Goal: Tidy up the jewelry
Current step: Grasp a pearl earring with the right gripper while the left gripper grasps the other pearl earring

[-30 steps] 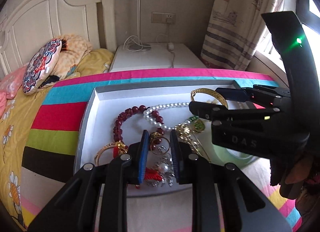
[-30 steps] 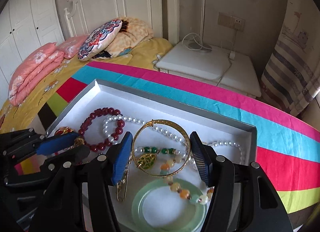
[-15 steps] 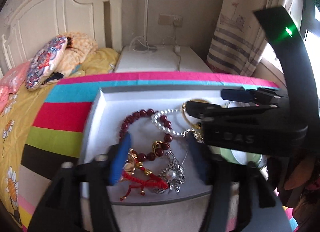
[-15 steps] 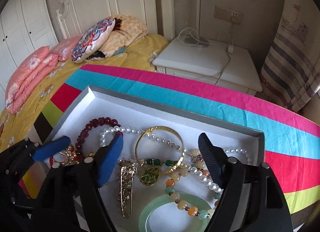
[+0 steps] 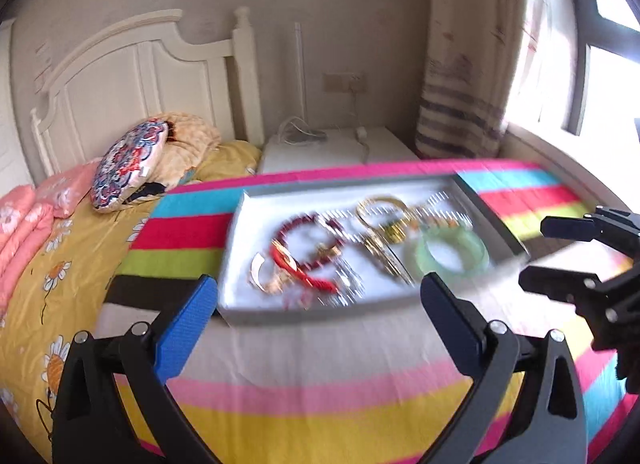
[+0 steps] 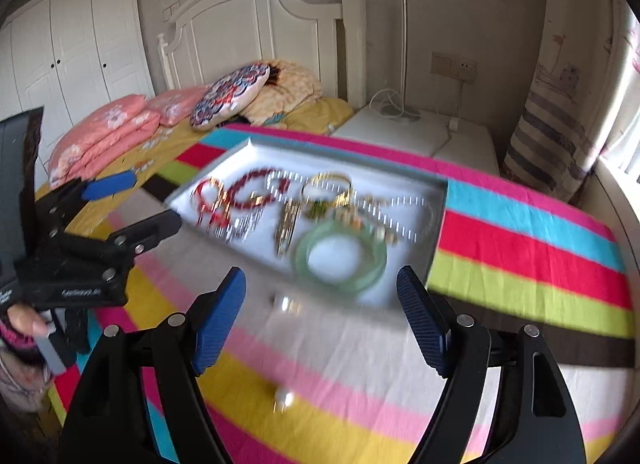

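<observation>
Two grippers, both empty, fingers spread wide, held back from the tray, which sits on the striped cloth with all the jewelry bunched inside. Left gripper lined up with the tray's left half; right gripper facing the right half. Left to right in the tray, blurred so counts approximate: one red cord piece tangled with a gold ring-shaped bit, one dark red bead bracelet, one silvery brooch-like piece, one pearl strand, one gold bangle, one long gold clip, one green bangle. Also two small pale beads loose on the cloth in front of the tray and nearer. Handling guess: cord and strands light, limp, likely to snag neighbours, so pinch a free loop and lift slowly; pearls slippery, grip across the string, not one bead. Green bangle rigid, smooth, probably brittle, so clamp across the rim, gentle set-down. Gold bangle stiff, same rim grip. Loose beads prone to rolling, hard to pinch.
</observation>
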A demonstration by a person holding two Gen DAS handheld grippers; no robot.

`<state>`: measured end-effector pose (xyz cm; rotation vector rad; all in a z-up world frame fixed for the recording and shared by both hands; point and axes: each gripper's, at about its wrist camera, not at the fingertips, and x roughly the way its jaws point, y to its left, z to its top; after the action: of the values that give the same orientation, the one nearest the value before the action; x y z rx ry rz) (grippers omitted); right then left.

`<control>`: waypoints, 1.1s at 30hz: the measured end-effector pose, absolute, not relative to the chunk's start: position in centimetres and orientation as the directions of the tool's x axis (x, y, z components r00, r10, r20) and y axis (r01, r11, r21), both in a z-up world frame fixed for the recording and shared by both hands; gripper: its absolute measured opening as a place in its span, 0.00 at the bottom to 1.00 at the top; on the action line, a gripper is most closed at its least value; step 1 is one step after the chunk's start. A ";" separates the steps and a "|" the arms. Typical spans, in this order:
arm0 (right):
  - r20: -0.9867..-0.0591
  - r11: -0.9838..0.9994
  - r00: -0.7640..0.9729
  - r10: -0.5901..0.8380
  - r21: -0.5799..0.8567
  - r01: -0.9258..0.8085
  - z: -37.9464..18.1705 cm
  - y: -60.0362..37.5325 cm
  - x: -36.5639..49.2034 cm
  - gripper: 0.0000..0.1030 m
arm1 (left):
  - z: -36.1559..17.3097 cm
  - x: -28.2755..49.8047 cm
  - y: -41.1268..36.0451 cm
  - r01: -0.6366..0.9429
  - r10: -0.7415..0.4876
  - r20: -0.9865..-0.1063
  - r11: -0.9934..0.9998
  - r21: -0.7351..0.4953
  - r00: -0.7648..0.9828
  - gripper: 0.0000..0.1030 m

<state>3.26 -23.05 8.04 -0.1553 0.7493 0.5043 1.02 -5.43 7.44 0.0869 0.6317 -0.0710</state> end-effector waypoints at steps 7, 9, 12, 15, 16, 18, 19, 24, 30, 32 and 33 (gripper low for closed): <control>-0.742 0.851 0.569 0.353 0.001 -0.525 4.6 -23.2 -1.0 0.73 | 3.9 -0.1 -8.3 0.198 -0.096 -0.694 0.978 0.068 0.714 0.98; -0.755 0.850 0.562 0.338 -0.012 -0.526 3.8 -23.0 -1.4 0.69 | 3.4 -0.3 -8.8 0.215 -0.110 -0.711 0.975 0.059 0.695 0.98; -0.766 0.842 0.545 0.341 -0.009 -0.540 3.0 -22.6 -1.8 0.56 | 3.0 -0.6 -9.0 0.233 -0.137 -0.726 0.972 0.032 0.674 0.98; -0.779 0.843 0.533 0.330 -0.011 -0.538 2.3 -22.4 -1.5 0.48 | 2.5 -0.7 -9.1 0.230 -0.133 -0.739 0.973 0.031 0.660 0.98; -0.782 0.846 0.530 0.328 -0.006 -0.534 2.1 -22.4 -1.3 0.46 | 2.4 -0.6 -9.2 0.230 -0.132 -0.742 0.973 0.031 0.657 0.98; -0.781 0.849 0.530 0.332 0.002 -0.528 2.1 -22.6 -0.9 0.39 | 2.2 -0.5 -9.1 0.229 -0.131 -0.747 0.973 0.030 0.651 0.98; -0.781 0.849 0.529 0.333 0.004 -0.529 2.1 -22.6 -0.8 0.38 | 2.1 -0.4 -9.2 0.229 -0.130 -0.750 0.973 0.030 0.649 0.97; -0.778 0.836 0.543 0.317 -0.041 -0.547 2.1 -21.7 -1.3 0.21 | 2.2 0.0 -9.3 0.220 -0.128 -0.754 0.975 0.023 0.645 0.96; -0.763 0.844 0.569 0.306 -0.059 -0.533 2.3 -21.9 -1.8 0.15 | 2.0 0.6 -10.9 0.258 -0.159 -0.769 0.966 0.007 0.619 0.85; -0.760 0.848 0.574 0.305 -0.058 -0.527 2.4 -22.3 -1.8 0.15 | 1.9 0.7 -11.6 0.274 -0.166 -0.773 0.962 0.010 0.612 0.82; -0.758 0.852 0.577 0.305 -0.054 -0.521 2.4 -22.6 -1.9 0.15 | 1.8 0.9 -12.0 0.283 -0.175 -0.776 0.959 0.005 0.606 0.80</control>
<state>-1.92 -22.65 2.43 -0.2858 0.8244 0.4911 0.89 -12.03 1.84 0.1322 0.8817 -0.2658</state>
